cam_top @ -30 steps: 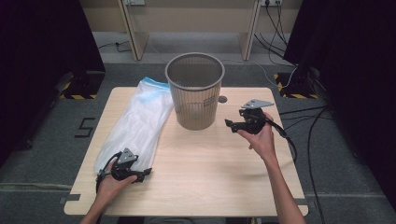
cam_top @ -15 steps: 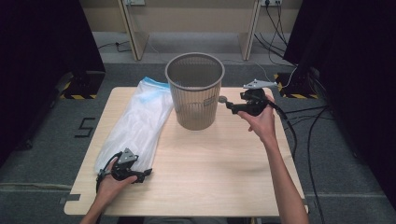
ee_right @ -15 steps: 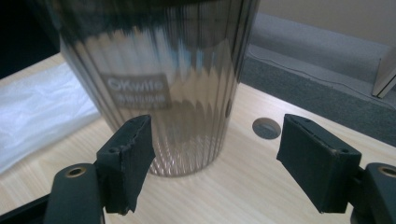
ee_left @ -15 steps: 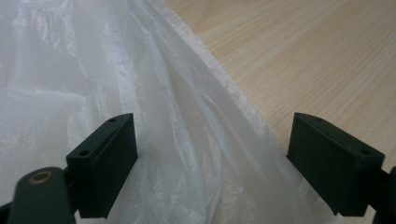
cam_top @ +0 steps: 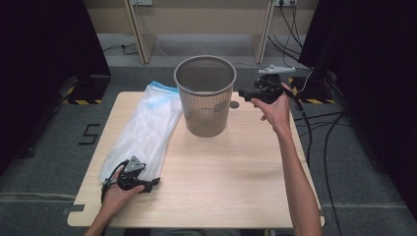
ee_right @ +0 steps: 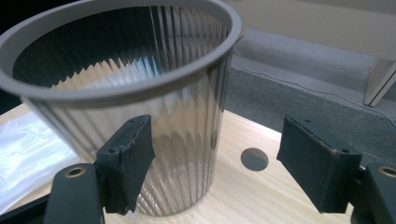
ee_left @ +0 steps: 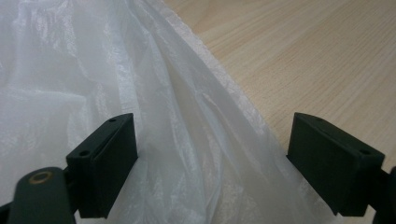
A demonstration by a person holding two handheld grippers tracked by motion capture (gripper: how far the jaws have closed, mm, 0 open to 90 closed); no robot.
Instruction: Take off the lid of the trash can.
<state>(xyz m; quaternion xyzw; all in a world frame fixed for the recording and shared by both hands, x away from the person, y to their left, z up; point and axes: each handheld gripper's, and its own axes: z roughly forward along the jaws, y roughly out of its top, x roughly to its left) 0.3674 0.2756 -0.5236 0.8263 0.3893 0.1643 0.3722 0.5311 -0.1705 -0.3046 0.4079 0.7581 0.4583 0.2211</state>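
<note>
The grey slatted wastebasket (cam_top: 205, 93) stands upright mid-table; the right gripper (cam_top: 246, 94), jaws spread, hovers just beside its rim. The clear plastic bin liner (cam_top: 142, 130) lies flat left of the basket, its near end between the left gripper's (ee_left: 212, 163) spread jaws

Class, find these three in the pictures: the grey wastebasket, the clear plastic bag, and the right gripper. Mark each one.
grey wastebasket (cam_top: 204, 105): high view, on its ribbed side wall.
clear plastic bag (cam_top: 142, 132): high view, on its middle, lying flat.
right gripper (cam_top: 244, 93): high view, midway between its fingertips, beside the basket.
</note>
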